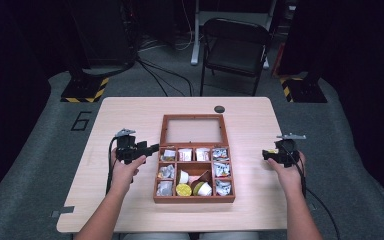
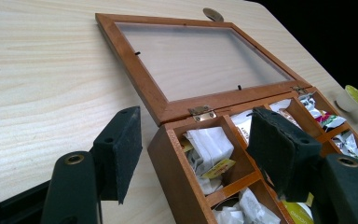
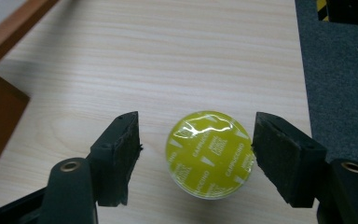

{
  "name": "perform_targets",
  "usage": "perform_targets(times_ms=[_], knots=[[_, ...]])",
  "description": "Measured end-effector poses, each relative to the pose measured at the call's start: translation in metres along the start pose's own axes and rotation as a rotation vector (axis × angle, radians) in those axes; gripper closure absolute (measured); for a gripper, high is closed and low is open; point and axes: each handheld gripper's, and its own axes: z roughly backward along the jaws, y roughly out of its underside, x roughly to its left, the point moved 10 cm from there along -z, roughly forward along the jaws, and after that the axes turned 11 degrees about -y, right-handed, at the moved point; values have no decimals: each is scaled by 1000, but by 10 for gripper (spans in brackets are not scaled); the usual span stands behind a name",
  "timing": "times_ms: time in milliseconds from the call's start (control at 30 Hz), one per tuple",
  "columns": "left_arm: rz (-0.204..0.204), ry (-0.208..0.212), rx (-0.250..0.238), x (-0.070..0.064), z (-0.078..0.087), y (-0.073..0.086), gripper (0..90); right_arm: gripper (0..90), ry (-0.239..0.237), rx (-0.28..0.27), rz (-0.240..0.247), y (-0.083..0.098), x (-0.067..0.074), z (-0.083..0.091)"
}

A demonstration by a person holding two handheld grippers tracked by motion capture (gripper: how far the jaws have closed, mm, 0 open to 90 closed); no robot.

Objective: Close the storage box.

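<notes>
The right gripper (image 3: 193,158) is part open. A yellow coffee pod (image 3: 209,154) sits on the table (image 3: 177,56) between its two pads. One pad (image 3: 284,156) is right at the pod's edge, the other has a gap, so the pod is not squeezed. The left gripper (image 2: 193,154) is open too, with one pad on each side of the wooden box's (image 1: 194,197) corner wall, not pressing it. Farther back, the box lid (image 2: 196,56) lies open flat.

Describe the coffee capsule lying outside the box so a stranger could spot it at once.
Start at the open wooden box mid-table, then look right to the right hand-held gripper. Between its open jaws sits a round capsule on bare wood. Its yellow-green foil lid reads cappuccino, and it lies alone, outside every compartment.
</notes>
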Motion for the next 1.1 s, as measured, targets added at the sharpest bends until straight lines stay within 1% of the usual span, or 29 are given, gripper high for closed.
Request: perform_targets(times_ms=[33,67,100,200,233,267,300,367,400,467,533,567,600,633,700,733,767,800,867,967,1033,1067,1100], knots=[[1,1,-1,0,0,0,349,321,-5,-7,6,-2,3,1],[1,3,0,-1,-1,0,349,323,-12,-5,-3,-2,6,2],[3,4,3,-1,-1,0,349,324,-22,-11,10,-4,8,3],[-3,6,4,-2,-1,0,351,328,-60,-14,12,-7,17,4],[-2,7,4,-2,-1,0,352,329,-63,-12,11,-7,20,5],[-3,7,4,-2,-1,0,352,329,-63,-14,23,-8,22,5],[-6,5,6,-1,-1,0,352,329,-72,-15,31,-9,25,5],[-1,6,3,-2,-2,-1,352,330,-88,-14,24,-10,31,6],[-1,5,1,-1,-1,-1,352,333,-100,-12,30,-11,34,6],[1,4,1,-1,-1,-1,351,345,-105,-10,46,-13,41,6],[4,3,2,-1,-1,-1,349,350,-101,-6,64,-14,46,6],[2,2,1,-1,-1,-2,348,350,-105,-3,61,-14,49,5],[3,2,1,-1,-1,-2,345,350,-105,-4,76,-14,50,5],[5,1,3,-1,-1,-1,345,349,-105,0,71,-14,52,5],[-1,-4,6,0,-1,-1,344,346,-110,5,81,-15,56,4],[-2,-5,5,0,-2,-1,342,346,-117,6,76,-15,58,4],[1,-4,6,0,-2,-1,340,346,-121,5,88,-16,60,4],[-2,-7,6,0,-2,-2,340,346,-129,5,83,-17,63,4],[-5,-11,5,0,-2,-3,336,344,-139,-3,98,-21,68,5],[-8,-8,8,0,-3,-5,330,345,-158,-9,104,-26,76,7],[-6,-8,3,-1,-4,-6,330,347,-168,-14,125,-29,81,8],[-3,-5,3,-1,-4,-7,330,347,-175,-14,120,-30,84,8],[1,-4,2,0,-5,-7,330,347,-181,-12,137,-32,86,8]])
